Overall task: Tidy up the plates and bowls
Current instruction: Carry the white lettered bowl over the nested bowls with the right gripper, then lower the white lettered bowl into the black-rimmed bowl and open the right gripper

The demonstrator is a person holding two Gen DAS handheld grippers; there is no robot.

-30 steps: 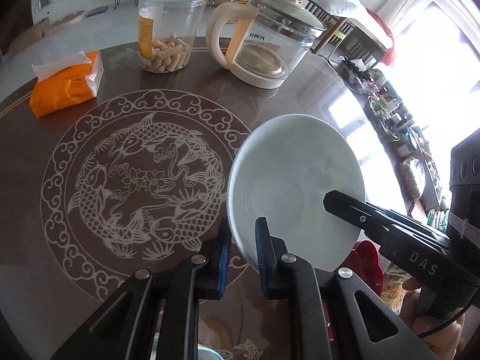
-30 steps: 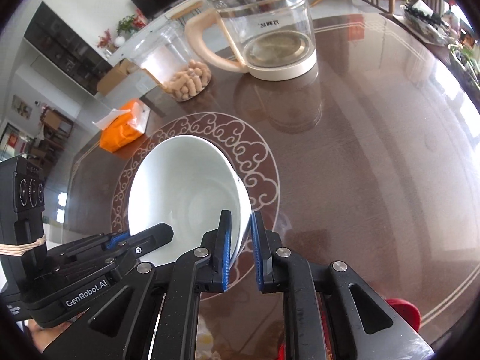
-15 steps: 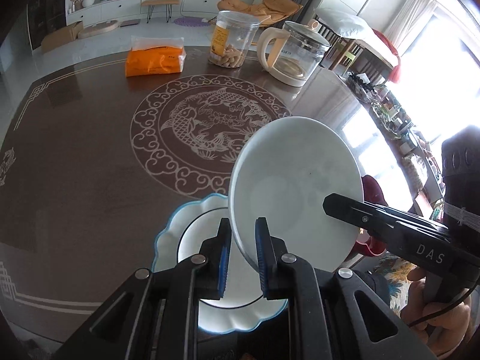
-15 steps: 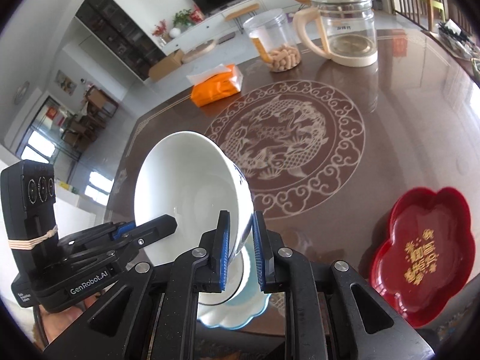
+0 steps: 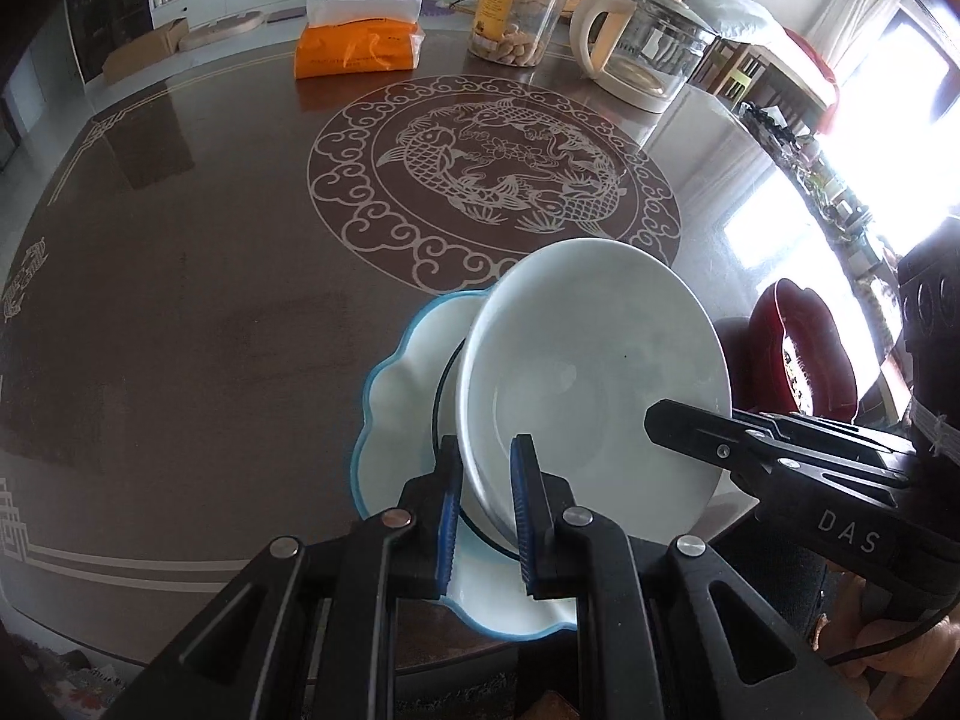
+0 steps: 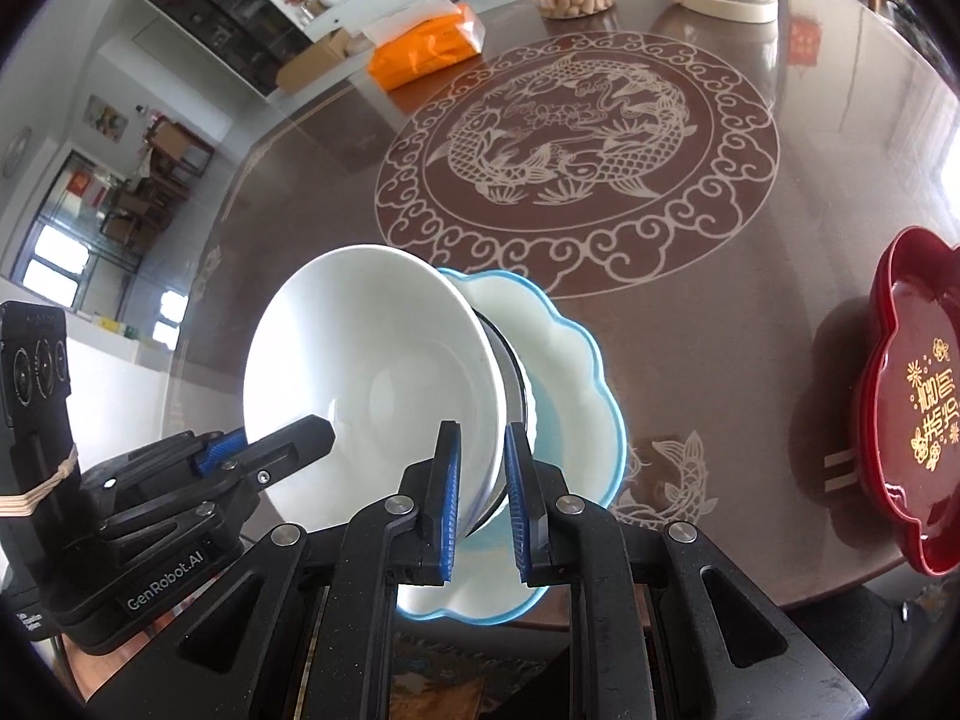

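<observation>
A: White bowl point(image 5: 594, 372) location?
B: Tilted above the blue-rimmed plate point(image 5: 396, 414) at the desk point(image 5: 180, 276) edge.
A: Grip status?
B: Left hand-held gripper point(image 5: 485, 516) and right hand-held gripper point(image 6: 483, 498) each clamp its rim.

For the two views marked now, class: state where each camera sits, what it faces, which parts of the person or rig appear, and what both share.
Left wrist: on the left gripper, facing across the table; its fingers clamp the white bowl over the blue-rimmed plate; the right gripper enters right.
Right wrist: on the right gripper, gripping the bowl's opposite rim; the left gripper enters left.
Shared: bowl, plate, red tray, orange tissue pack, jar, kettle.
</observation>
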